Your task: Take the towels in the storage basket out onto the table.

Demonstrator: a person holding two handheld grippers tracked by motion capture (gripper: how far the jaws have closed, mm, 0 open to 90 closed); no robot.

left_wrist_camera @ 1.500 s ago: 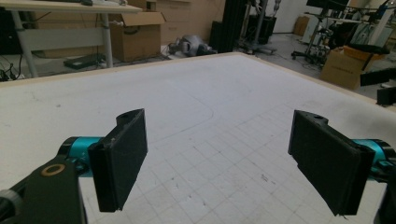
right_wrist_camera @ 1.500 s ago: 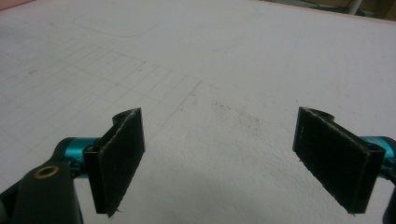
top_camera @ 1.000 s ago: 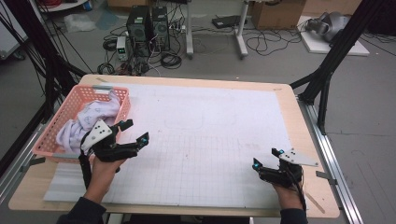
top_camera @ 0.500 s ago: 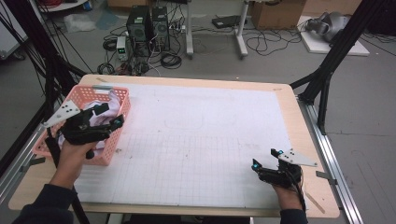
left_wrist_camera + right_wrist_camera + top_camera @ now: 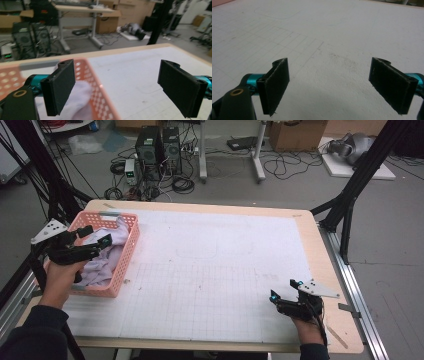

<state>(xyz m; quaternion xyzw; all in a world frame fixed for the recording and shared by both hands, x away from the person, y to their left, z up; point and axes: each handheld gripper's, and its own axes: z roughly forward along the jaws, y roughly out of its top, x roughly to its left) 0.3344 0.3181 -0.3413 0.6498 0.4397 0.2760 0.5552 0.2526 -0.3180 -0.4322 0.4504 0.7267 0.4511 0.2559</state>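
Note:
A pink plastic basket (image 5: 129, 251) stands at the table's left edge with pale lavender cloth (image 5: 107, 256) bundled inside. My left gripper (image 5: 95, 236) hovers over the basket's left side, open, jaws wide apart and nothing between them. In the left gripper view the basket rim (image 5: 93, 77) and the cloth (image 5: 78, 100) lie just below the open left gripper (image 5: 117, 87). My right gripper (image 5: 285, 290) rests low over the white mat (image 5: 215, 270) near the front right corner, open and empty. The right gripper view has the open right gripper (image 5: 329, 87) above the gridded mat (image 5: 317, 45).
The wooden table's rim (image 5: 345, 320) borders the mat on the right. Black frame posts (image 5: 360, 175) rise off the right side. Computer towers (image 5: 160, 145), cables and boxes sit on the floor behind the table.
My left gripper has swung left from the mat beside the basket to above the basket's left side. The right gripper has stayed where it was.

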